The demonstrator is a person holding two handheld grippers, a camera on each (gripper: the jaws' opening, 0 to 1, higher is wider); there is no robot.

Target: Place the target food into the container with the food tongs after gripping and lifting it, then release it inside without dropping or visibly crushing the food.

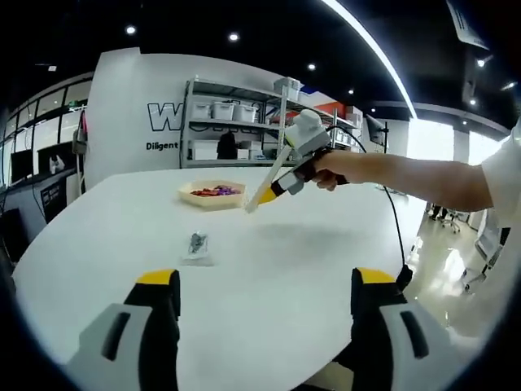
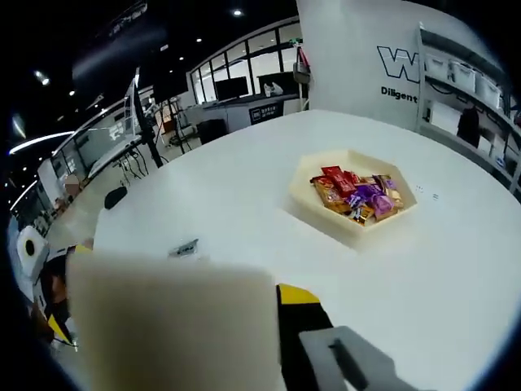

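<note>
L gripper (image 1: 266, 305) fingers (image 1: 160, 287) stand wide apart w/ nothing between them: grey plastic bodies, black inner faces, yellow tips, rising from the bottom of the left gripper view over the white table (image 1: 285, 269). R gripper (image 1: 262, 197) comes in from the right of that view, held in a person's hand (image 1: 326, 171) w/ bare forearm stretched out level and a white short sleeve at the edge. It points down-left toward the tray (image 1: 212, 194) and hovers above the tabletop, tip near the tray's right side, not touching. It carries pale cream food tongs (image 1: 269, 181), long and flat; can't tell how far the R fingers are closed on them, but the tongs sit in its grip.

In the right gripper view the tongs (image 2: 171, 322) show as a broad, blurred cream slab across the lower left, w/ a yellow-tipped grey finger (image 2: 305, 314) just beside it on the right.

Tray (image 2: 313, 208) is cream, hexagonal, low-walled, matte. Inside lie wrapped snacks (image 2: 354, 195), shiny red, purple, gold and orange foil packs, piled loosely; all still in the tray.

A small clear packet (image 1: 198, 247) w/ dark contents lies flat on the table, nearer the L gripper, well apart from the tray.

Table is smooth, white, rounded edge. Back wall (image 2: 358, 49) reads a big "W" and "Diligent", rest cut off. Metal shelving (image 1: 236, 114) holds white bins.
</note>
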